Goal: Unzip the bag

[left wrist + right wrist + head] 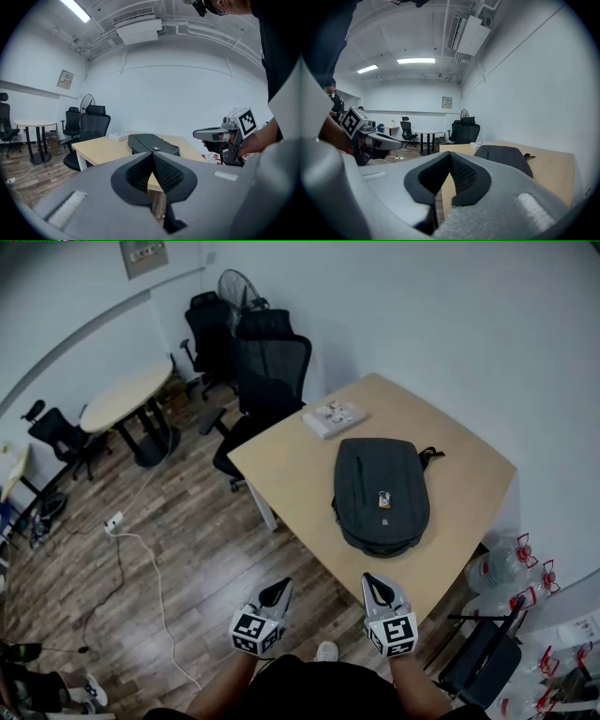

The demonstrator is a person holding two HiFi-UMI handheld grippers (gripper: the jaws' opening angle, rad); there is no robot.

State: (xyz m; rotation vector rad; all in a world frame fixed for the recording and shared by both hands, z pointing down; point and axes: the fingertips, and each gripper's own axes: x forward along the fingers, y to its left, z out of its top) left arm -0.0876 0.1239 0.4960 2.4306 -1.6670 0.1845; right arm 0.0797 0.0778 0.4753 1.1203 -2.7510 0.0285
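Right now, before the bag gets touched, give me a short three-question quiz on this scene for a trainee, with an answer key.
1. True or false: the left gripper and the right gripper both have their jaws shut with nothing between them.
2. Multiple choice: where does the backpack lie? A, on the floor; B, flat on the wooden table; C, on a chair seat.
3. Short answer: what else lies on the table, beyond the backpack near the far corner?

Key
1. True; both are held short of the table's near edge.
2. B.
3. A flat white box; it could be a book.
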